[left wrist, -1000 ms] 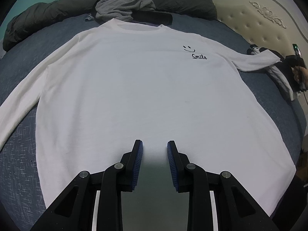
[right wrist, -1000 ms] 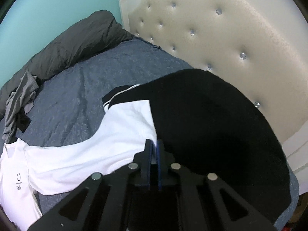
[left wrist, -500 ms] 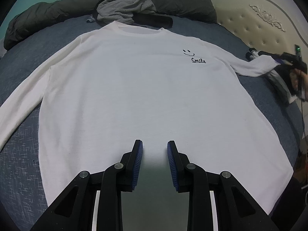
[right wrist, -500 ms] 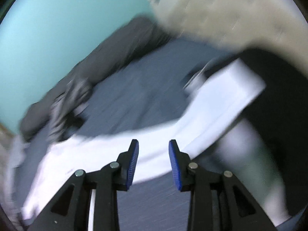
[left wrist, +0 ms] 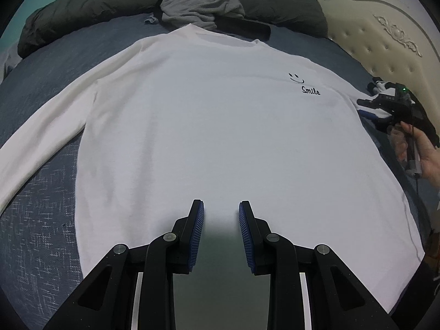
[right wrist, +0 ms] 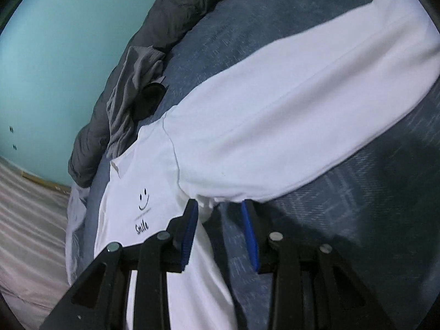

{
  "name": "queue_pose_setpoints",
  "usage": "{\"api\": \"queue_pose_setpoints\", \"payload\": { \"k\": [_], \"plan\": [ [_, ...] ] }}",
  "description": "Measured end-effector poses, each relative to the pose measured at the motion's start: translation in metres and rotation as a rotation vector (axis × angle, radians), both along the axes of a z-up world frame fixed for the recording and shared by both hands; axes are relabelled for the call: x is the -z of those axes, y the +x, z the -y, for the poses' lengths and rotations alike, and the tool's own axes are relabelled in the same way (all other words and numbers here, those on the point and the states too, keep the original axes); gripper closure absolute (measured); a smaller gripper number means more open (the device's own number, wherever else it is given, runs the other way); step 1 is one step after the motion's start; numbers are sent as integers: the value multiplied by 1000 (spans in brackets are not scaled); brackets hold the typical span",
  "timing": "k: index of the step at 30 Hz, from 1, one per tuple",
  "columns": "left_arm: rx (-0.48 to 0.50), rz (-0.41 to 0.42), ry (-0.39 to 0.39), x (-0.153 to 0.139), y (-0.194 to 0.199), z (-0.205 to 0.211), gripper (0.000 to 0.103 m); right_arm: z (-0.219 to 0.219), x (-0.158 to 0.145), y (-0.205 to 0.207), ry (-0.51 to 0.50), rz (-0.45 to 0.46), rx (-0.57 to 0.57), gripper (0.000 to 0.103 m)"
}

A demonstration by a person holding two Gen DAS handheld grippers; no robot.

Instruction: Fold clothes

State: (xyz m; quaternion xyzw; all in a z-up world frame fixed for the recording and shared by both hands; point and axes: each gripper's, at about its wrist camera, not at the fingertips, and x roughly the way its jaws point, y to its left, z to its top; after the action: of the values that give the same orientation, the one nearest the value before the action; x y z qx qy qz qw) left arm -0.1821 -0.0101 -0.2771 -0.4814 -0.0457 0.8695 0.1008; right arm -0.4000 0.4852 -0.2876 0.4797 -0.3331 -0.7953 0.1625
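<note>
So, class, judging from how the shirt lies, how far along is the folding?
Done: the white shirt lies spread flat on the bed. In hand: the right claw, open, sits at the armpit below the sleeve. Left: every fold; the left claw holds nothing.

White long-sleeved shirt with "Smile" print [left wrist: 209, 126]: one
Crumpled grey garment [left wrist: 200, 7]: one
Dark grey rolled duvet [left wrist: 82, 16]: one
Black two-finger grippers: two, left [left wrist: 221, 214] and right [right wrist: 220, 211]

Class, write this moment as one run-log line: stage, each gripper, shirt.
stage: before first fold | left gripper: open over hem | right gripper: open at armpit | shirt: flat on bed
</note>
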Motion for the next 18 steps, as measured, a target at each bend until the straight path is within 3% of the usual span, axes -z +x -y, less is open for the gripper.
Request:
{"api": "queue_pose_setpoints", "payload": {
  "k": [7, 11, 18],
  "plan": [
    [0, -4, 7, -1, 2, 1, 74, 13, 14, -16, -78, 21, 78, 71],
    [0, -5, 8, -1, 2, 2, 74, 11, 11, -20, -51, -2, 103, 96],
    [1, -7, 10, -1, 2, 3, 74, 2, -3, -29, 13, -61, 118, 100]
  ]
}}
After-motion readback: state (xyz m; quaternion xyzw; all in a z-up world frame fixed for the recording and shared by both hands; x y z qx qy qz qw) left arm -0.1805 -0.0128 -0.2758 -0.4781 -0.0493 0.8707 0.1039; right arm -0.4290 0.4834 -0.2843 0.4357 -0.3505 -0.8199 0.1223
